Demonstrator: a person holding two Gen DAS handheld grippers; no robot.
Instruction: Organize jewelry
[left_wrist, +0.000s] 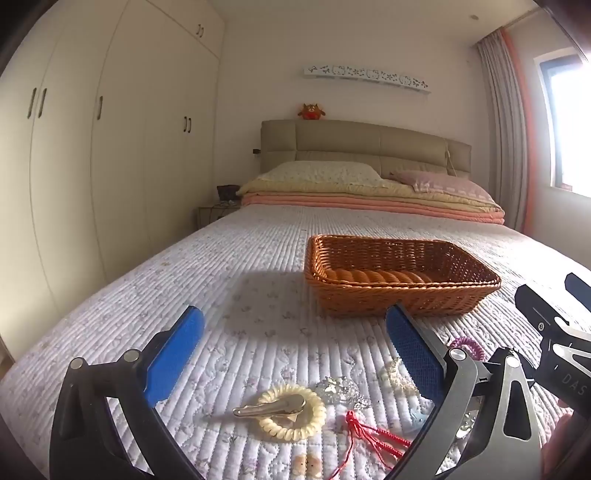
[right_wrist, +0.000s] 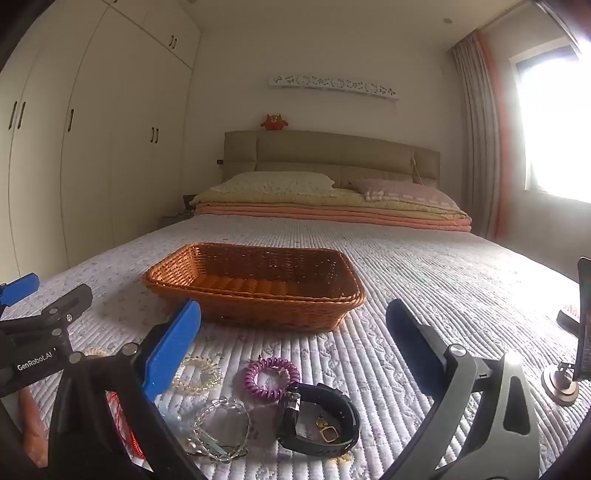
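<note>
Jewelry lies loose on the quilted bed. In the left wrist view a cream spiral hair tie (left_wrist: 291, 411) with a gold clip (left_wrist: 271, 407) across it, a silver crystal piece (left_wrist: 341, 389) and a red cord (left_wrist: 373, 437) lie under my open, empty left gripper (left_wrist: 295, 354). In the right wrist view a purple spiral tie (right_wrist: 271, 378), a black watch (right_wrist: 321, 421), a clear bead bracelet (right_wrist: 221, 428) and a gold pendant (right_wrist: 327, 432) lie below my open, empty right gripper (right_wrist: 295, 347). The empty wicker basket (left_wrist: 399, 277) (right_wrist: 258, 288) stands just beyond.
Folded blankets and pillows (left_wrist: 369, 195) lie at the headboard. White wardrobes (left_wrist: 92, 147) line the left wall. A phone on a stand (right_wrist: 580, 332) is at the right edge of the bed, by the bright window (right_wrist: 554, 129).
</note>
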